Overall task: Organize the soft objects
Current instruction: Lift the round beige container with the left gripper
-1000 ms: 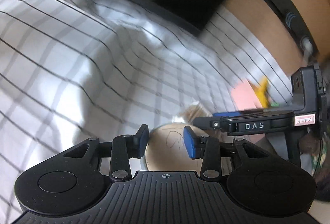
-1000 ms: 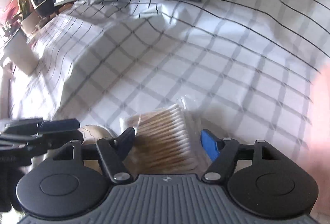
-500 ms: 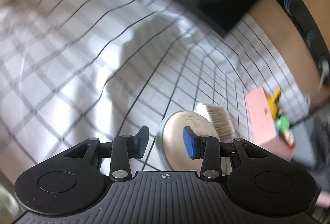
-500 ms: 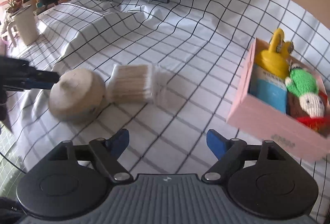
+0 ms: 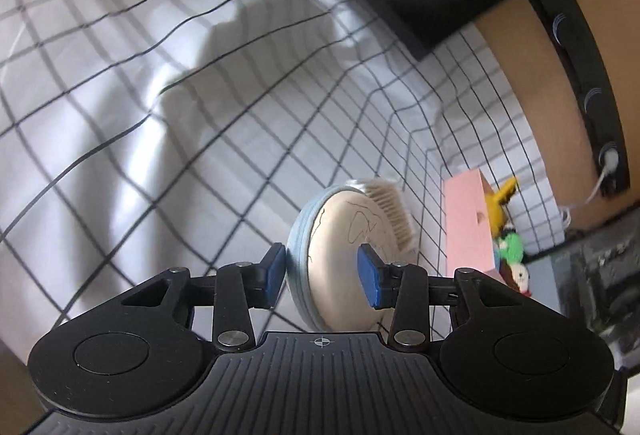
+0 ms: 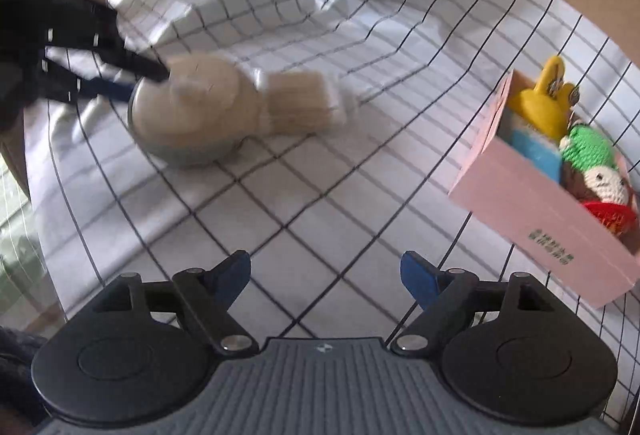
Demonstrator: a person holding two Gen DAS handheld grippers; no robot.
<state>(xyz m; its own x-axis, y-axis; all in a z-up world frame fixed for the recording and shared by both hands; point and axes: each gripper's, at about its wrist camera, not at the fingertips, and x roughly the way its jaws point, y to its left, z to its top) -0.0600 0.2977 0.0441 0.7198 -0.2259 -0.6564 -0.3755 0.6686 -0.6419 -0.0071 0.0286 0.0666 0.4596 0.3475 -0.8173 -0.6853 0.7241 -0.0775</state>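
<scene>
At about one o'clock in your left wrist view, the round beige cushion (image 5: pixel 344 255) with its pale blue rim now sits between the fingers of your left gripper (image 5: pixel 322 275); the jaws stand narrow around its edge, yet you cannot tell whether the pads actually press it. Half a second ago it lay just ahead of the tips, so you have closed in, which suggests pickup is starting. Beyond it, touching at one o'clock, is the cotton swab pack (image 5: pixel 390 209), and at three o'clock the pink box (image 5: pixel 466 223) stands on the checked cloth (image 5: pixel 140 123). In your right wrist view, the cushion (image 6: pixel 188 115) lies at ten o'clock with the left gripper (image 6: pixel 132 79) reaching its rim, blurred by motion; the swab pack (image 6: pixel 300 107) touches it at eleven. The pink box (image 6: pixel 532 187) at three o'clock already holds a yellow toy (image 6: pixel 544 99) and a green knitted doll (image 6: pixel 588 147). Your right gripper (image 6: pixel 326 273) hangs wide and empty, farther back than a second ago, when the swabs lay between its fingers.
</scene>
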